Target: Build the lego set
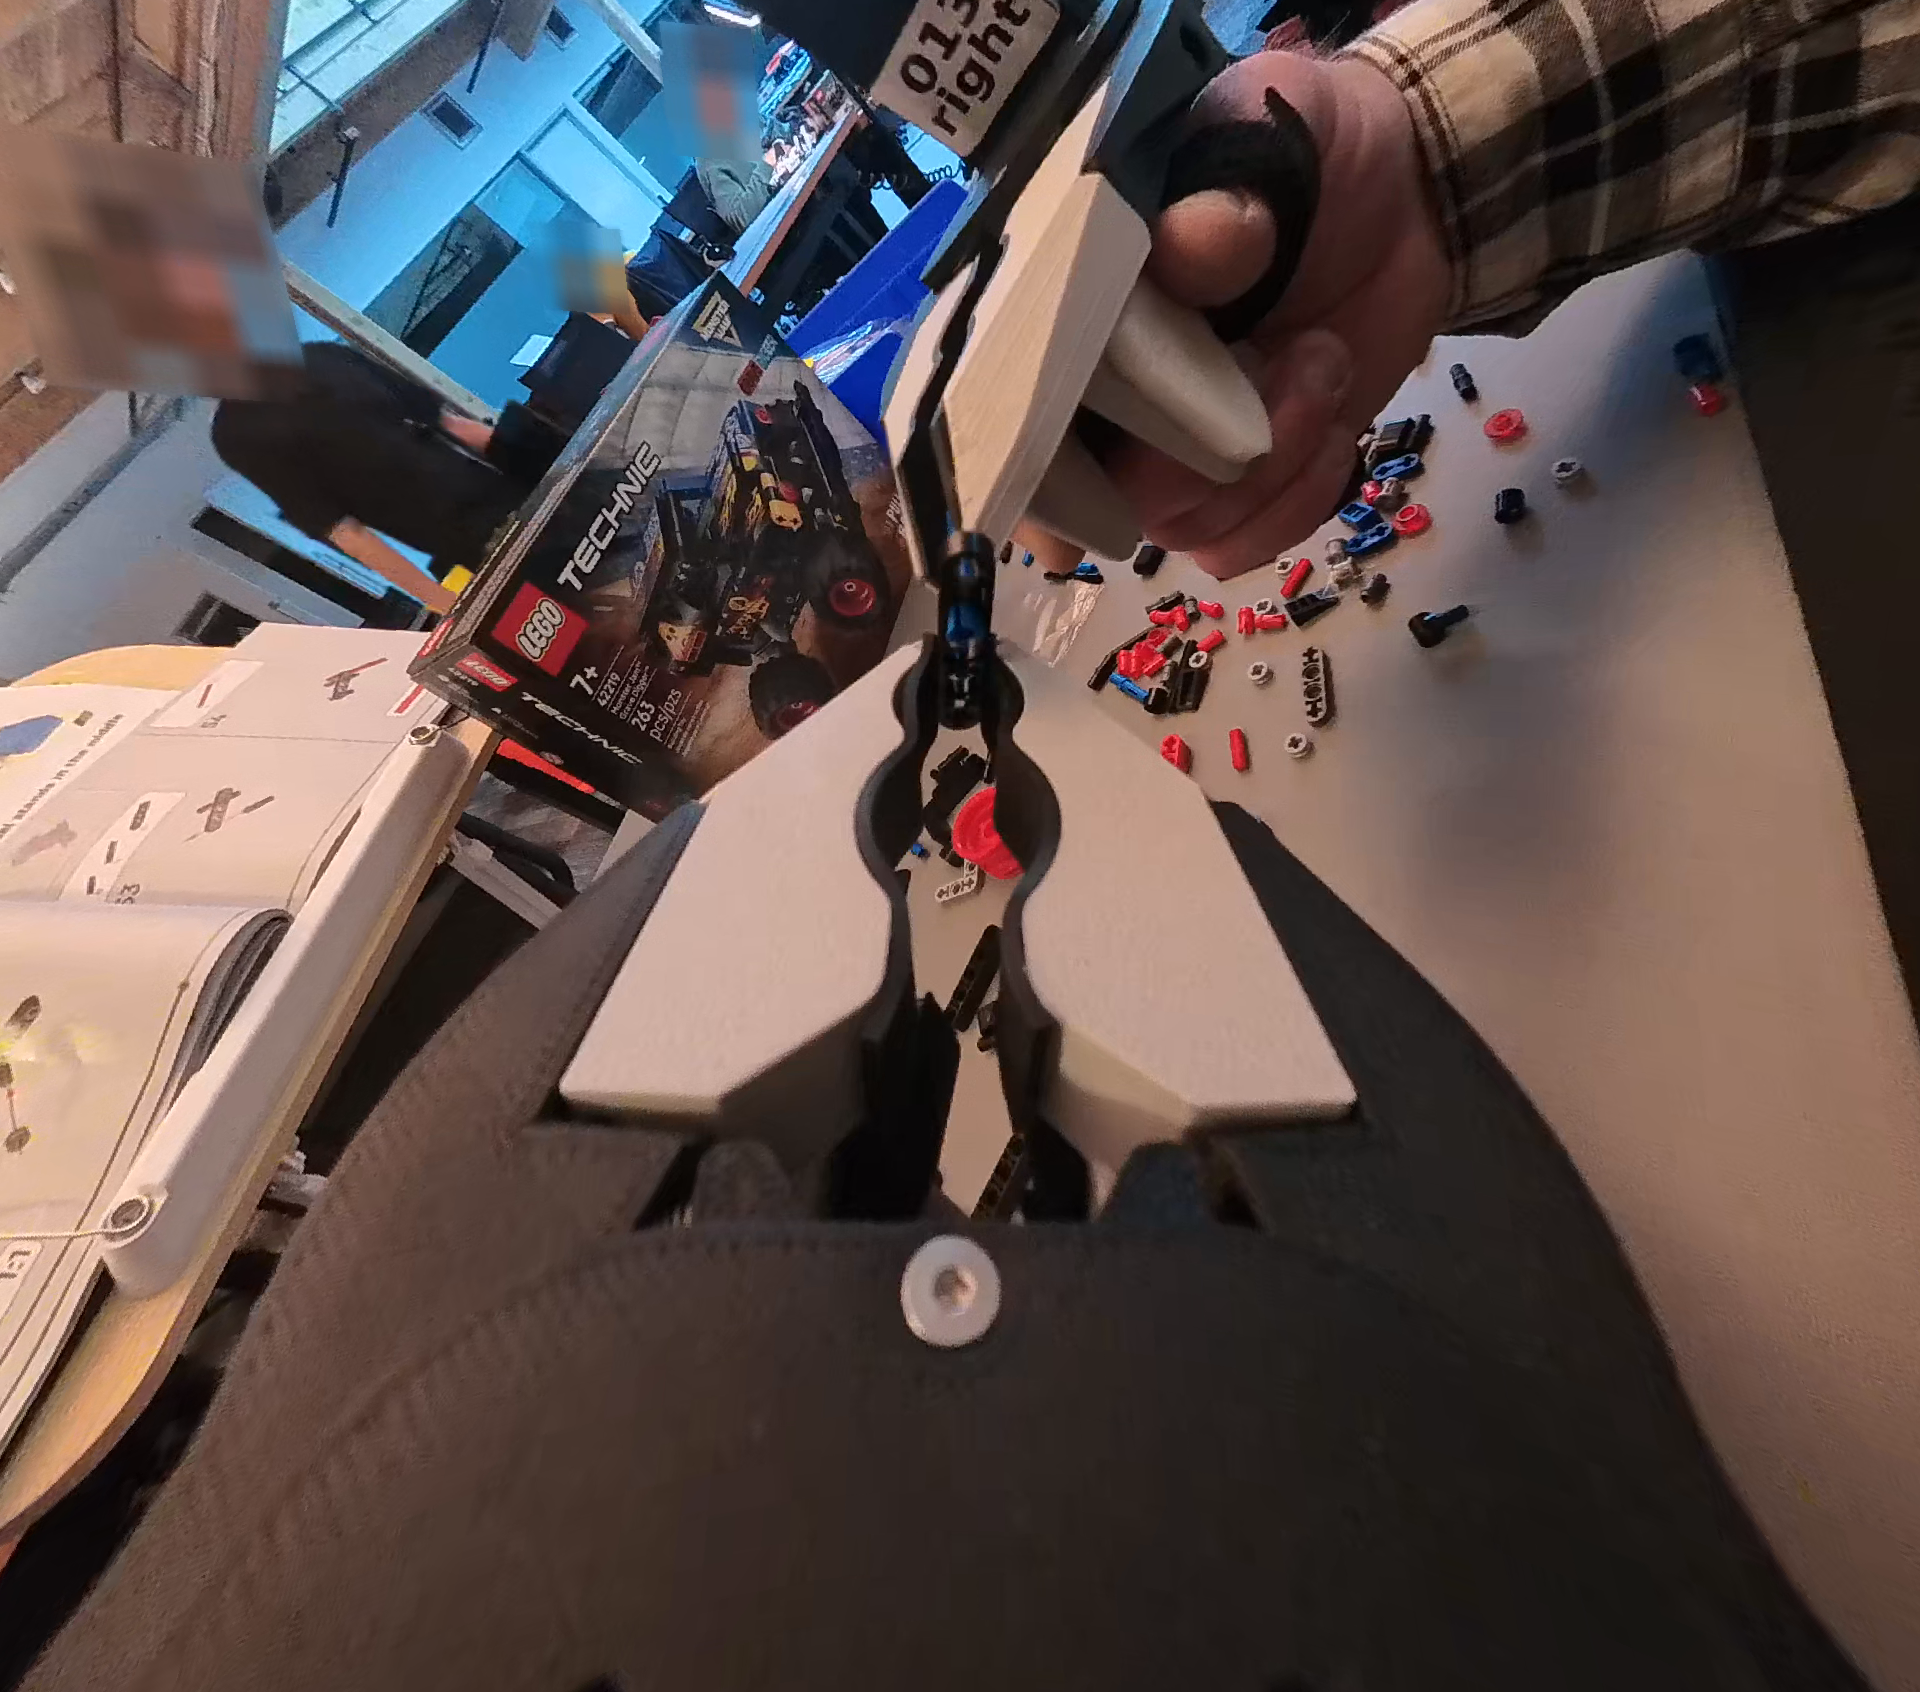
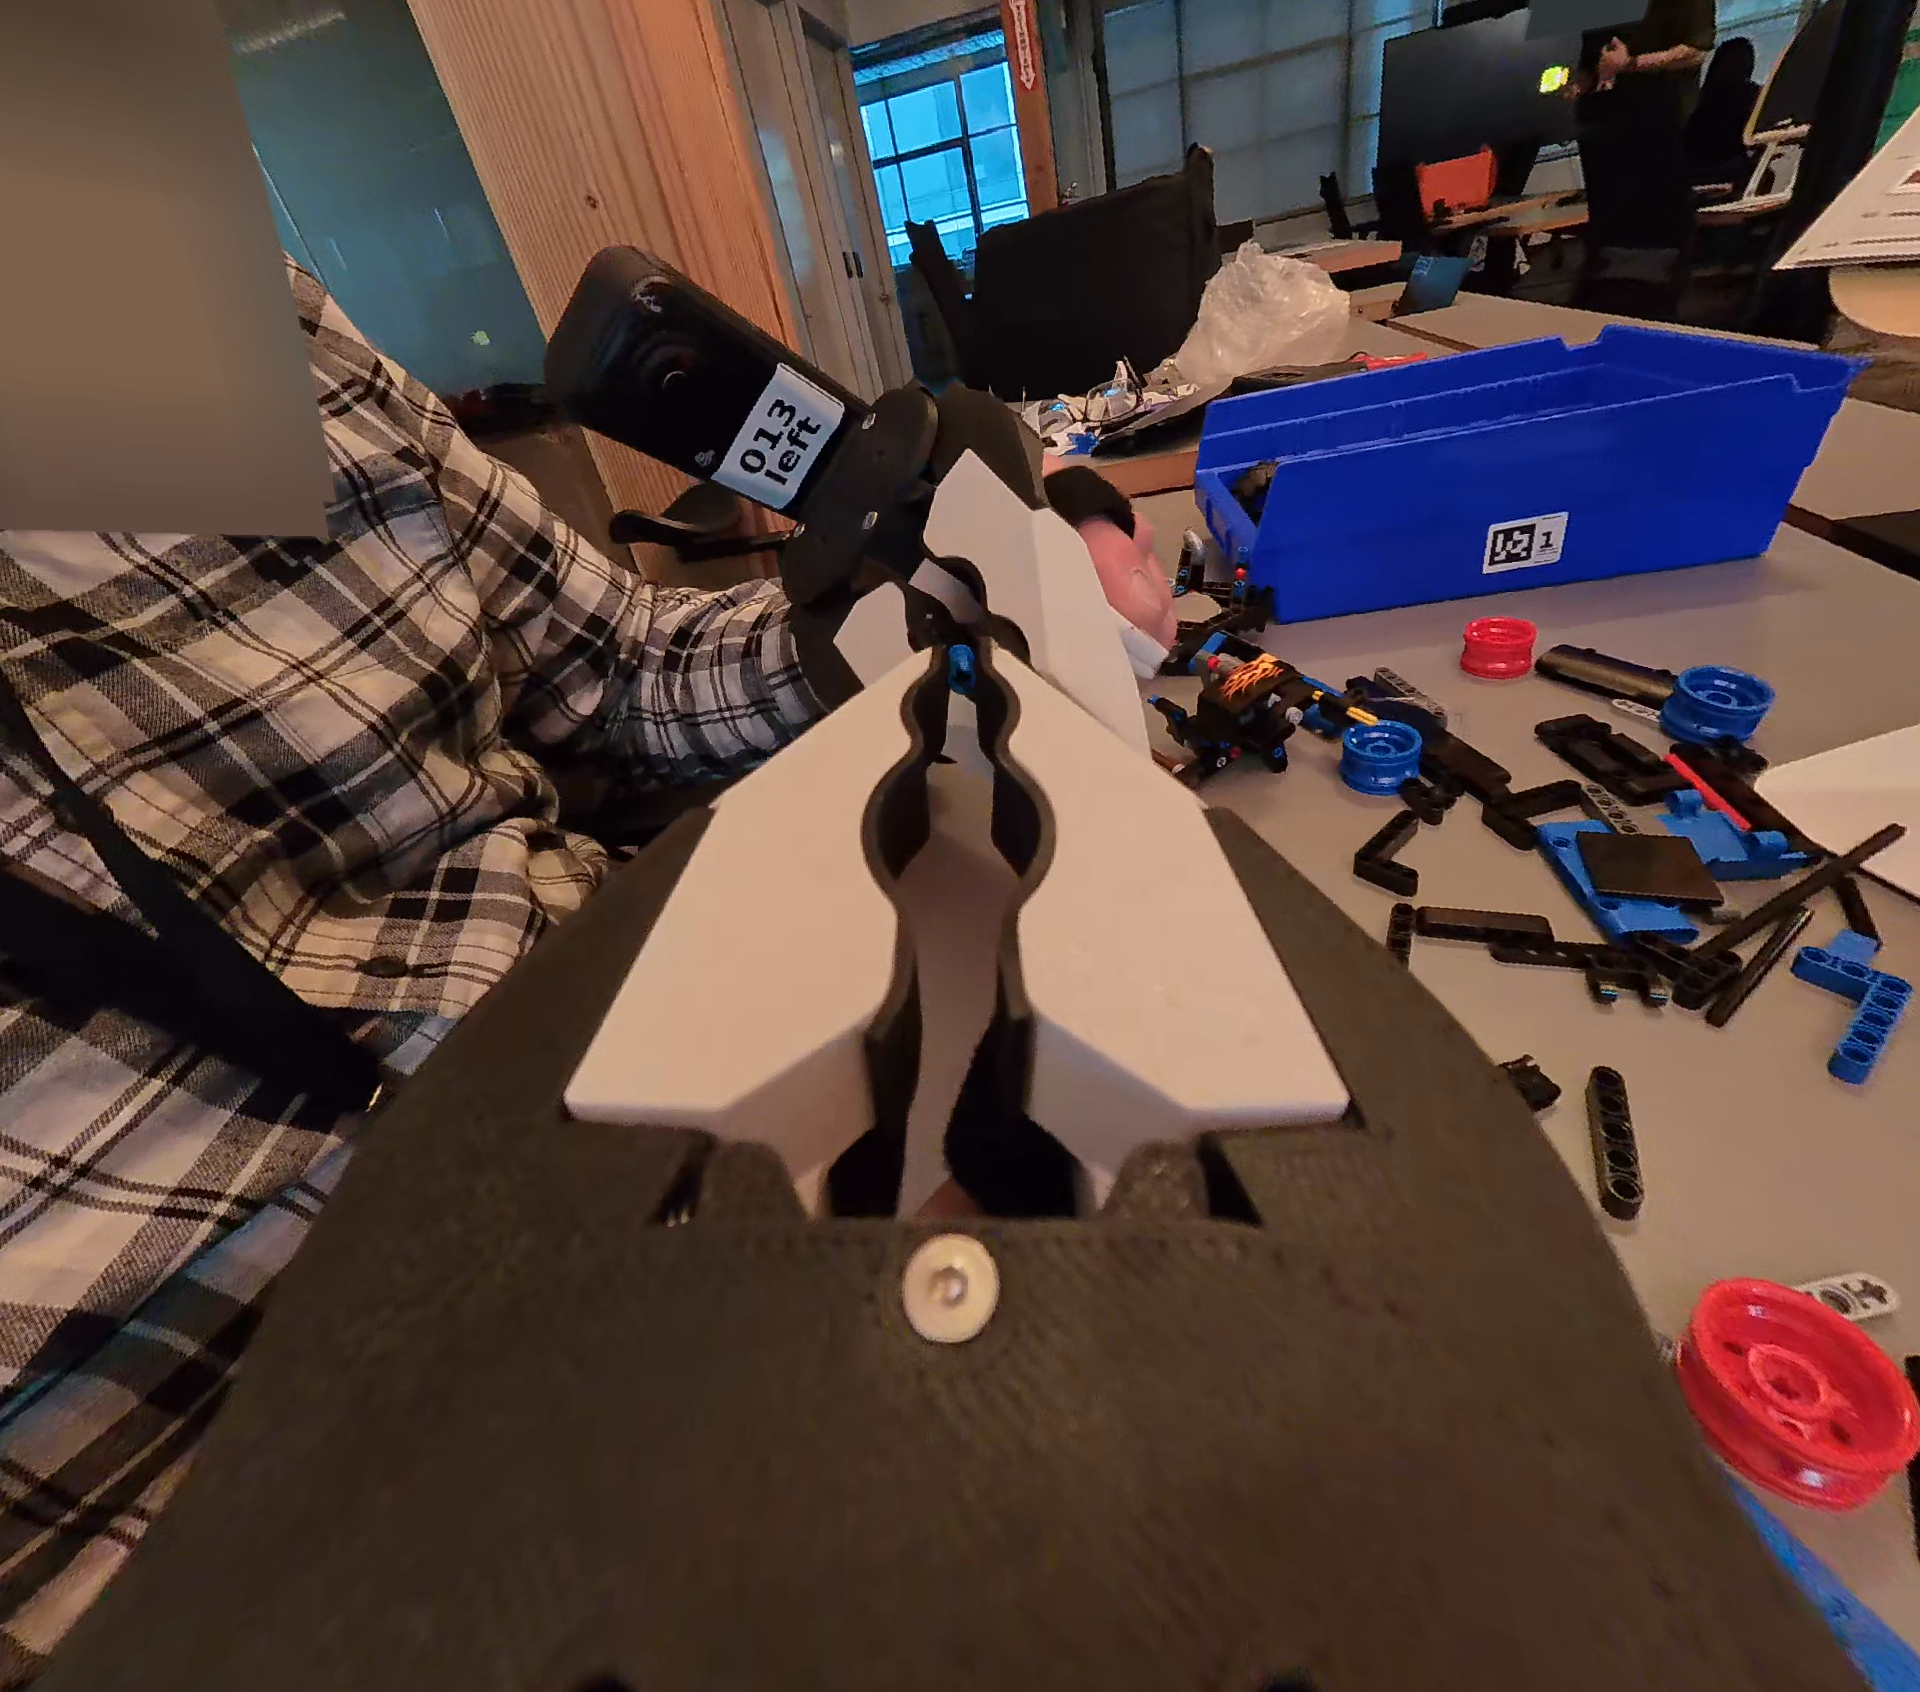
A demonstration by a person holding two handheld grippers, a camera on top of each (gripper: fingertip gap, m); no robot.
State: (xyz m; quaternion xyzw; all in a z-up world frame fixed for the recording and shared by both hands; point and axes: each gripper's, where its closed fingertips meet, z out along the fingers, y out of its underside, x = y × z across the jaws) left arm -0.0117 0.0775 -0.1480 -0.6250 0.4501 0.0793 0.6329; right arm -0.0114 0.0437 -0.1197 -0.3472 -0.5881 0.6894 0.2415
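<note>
1. Left gripper [image 1: 961,686] is clenched on a small black-and-blue lego piece [image 1: 961,634]; piece pokes out past its tips, held up off the table [image 1: 1558,863].
2. Right gripper [image 2: 958,676] comes in tip-to-tip w/ the left one and nips the far end of the same piece [image 2: 958,668], so both are closed on it. In the left wrist view, right gripper [image 1: 961,546] sits just beyond the piece's top end.
3. Key relation: piece's long axis runs roughly in line between the two sets of tips, i.e. along the left gripper's fingers and straight toward the right's. Any push or pull for the join should go along that line, I'd judge; sideways load would prob. twist it out of the grip.
4. Neither hand is nearer: each holds one end. Right hand [image 1: 1278,354] wraps its handle just behind.
5. Hard to tell: whether it's one part or two being mated. Tips hide the seam; only a blue bit shows in the right wrist view.
6. Rest of the set lies well apart: loose red/black bits [image 1: 1195,645] on the table, part-built chassis [image 2: 1247,697] by the blue bin [image 2: 1507,479], red wheel [image 2: 1792,1408] near the right gripper's body, box [image 1: 675,593] and manual [image 1: 156,811] on the left.
7. Bin contents mostly hidden by its wall.
</note>
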